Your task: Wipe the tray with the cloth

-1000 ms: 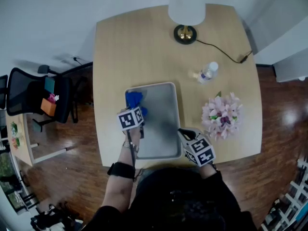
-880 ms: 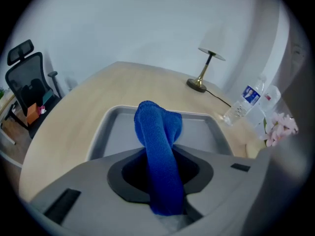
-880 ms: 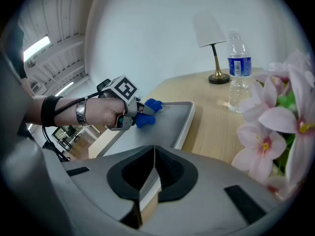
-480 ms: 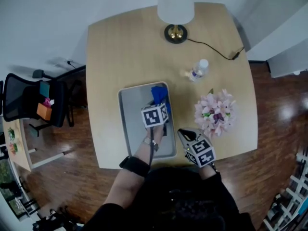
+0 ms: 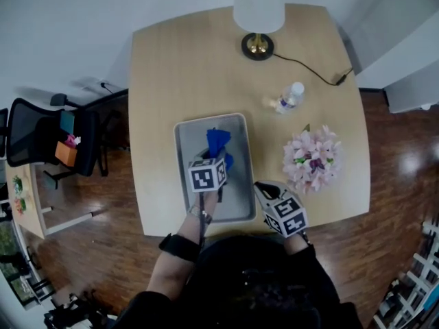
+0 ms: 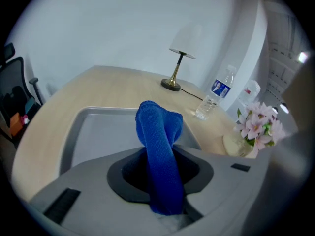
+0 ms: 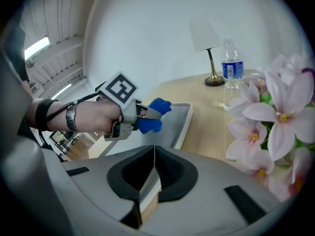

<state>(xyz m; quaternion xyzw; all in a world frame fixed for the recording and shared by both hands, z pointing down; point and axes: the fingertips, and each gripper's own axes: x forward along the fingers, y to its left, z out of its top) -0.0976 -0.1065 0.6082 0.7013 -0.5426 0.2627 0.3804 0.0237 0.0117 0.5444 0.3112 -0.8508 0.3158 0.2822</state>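
A grey metal tray (image 5: pixel 240 184) lies on the wooden table near its front edge. My left gripper (image 5: pixel 220 159) hangs over the tray's middle, shut on a blue cloth (image 5: pixel 218 141) whose free end reaches the tray floor. In the left gripper view the cloth (image 6: pixel 160 132) stands up out of the closed jaws of the left gripper (image 6: pixel 165 183), with the tray (image 6: pixel 98 132) beyond. My right gripper (image 5: pixel 260 188) sits at the tray's near right corner. Its jaws (image 7: pixel 149 181) are closed on the tray's rim (image 7: pixel 179 119). The right gripper view also shows the left gripper (image 7: pixel 146 113) and the cloth (image 7: pixel 158 106).
A table lamp (image 5: pixel 258 19) stands at the far edge, its cord (image 5: pixel 312 74) running right. A water bottle (image 5: pixel 288 99) lies right of the tray, and pink flowers (image 5: pixel 312 157) sit beyond the right gripper. An office chair (image 5: pixel 48 136) stands left on the wood floor.
My left gripper carried the cloth from the tray's far left across to its far right, then back toward the middle. The right gripper kept still at the tray's corner.
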